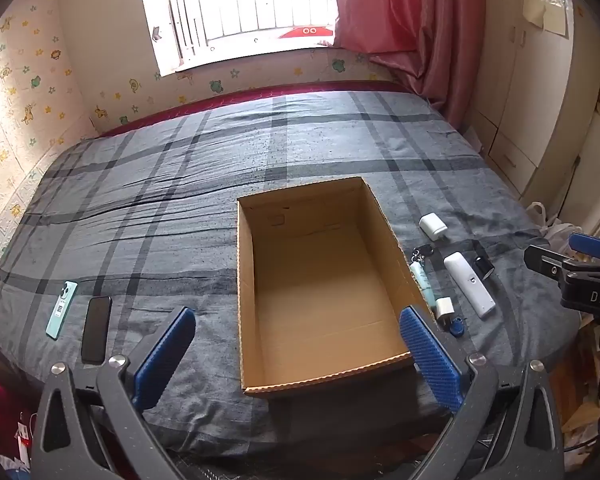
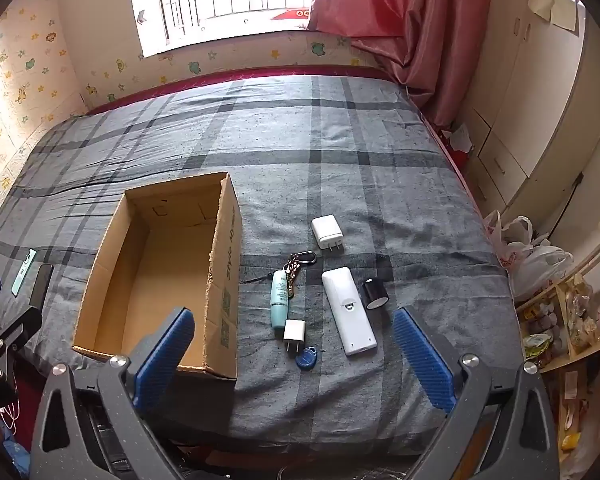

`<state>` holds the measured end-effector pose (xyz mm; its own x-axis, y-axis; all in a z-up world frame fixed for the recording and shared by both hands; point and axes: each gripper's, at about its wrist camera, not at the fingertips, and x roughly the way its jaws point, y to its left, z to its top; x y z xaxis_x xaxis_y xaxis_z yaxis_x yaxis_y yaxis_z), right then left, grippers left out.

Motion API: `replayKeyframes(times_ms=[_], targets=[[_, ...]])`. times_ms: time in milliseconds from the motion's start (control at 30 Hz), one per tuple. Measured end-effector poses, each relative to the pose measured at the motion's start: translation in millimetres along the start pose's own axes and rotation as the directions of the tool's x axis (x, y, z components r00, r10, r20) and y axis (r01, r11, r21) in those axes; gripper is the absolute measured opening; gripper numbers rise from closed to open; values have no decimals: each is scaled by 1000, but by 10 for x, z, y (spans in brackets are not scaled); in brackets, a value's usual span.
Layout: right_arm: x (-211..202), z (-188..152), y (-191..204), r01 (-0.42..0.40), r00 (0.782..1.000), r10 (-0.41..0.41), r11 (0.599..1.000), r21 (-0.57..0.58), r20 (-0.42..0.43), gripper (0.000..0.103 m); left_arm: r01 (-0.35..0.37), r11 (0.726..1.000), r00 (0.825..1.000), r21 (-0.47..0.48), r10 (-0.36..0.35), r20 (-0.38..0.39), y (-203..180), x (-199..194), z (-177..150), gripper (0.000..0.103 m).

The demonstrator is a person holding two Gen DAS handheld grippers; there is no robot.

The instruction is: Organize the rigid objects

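An empty cardboard box [image 1: 252, 280] [image 2: 224, 264] sits open on the plaid bed. Right of it lie a white remote [image 2: 348, 312] [image 1: 469, 284], a teal tube with keys [image 2: 279, 298] [image 1: 423, 280], two white chargers [image 2: 326, 232] [image 2: 294, 332], a blue key fob [image 2: 306, 358] and a black cylinder [image 2: 374, 294]. Left of the box lie a teal phone [image 1: 61, 310] and a black phone [image 1: 96, 330]. My left gripper [image 1: 300, 356] hangs open over the box's near end. My right gripper [image 2: 296, 364] is open above the small items, holding nothing.
The bed [image 1: 180, 184] runs back to a wall with a bright window [image 1: 240, 8] and a pink curtain [image 1: 412, 28]. Cabinets [image 2: 540, 92] stand on the right, with plastic bags [image 2: 536, 256] and cluttered shelves [image 2: 568, 320] beside the bed's near right corner.
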<state>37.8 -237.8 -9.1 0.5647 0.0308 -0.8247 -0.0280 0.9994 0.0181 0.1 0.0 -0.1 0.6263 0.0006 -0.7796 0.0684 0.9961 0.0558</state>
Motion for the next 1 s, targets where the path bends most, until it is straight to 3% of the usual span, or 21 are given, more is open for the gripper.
replayKeyframes(times_ms=[1000], targets=[[-43, 16, 26, 27, 999, -27, 1000, -16, 23, 102, 37, 999, 999, 30, -37, -5, -94, -19, 25, 103]])
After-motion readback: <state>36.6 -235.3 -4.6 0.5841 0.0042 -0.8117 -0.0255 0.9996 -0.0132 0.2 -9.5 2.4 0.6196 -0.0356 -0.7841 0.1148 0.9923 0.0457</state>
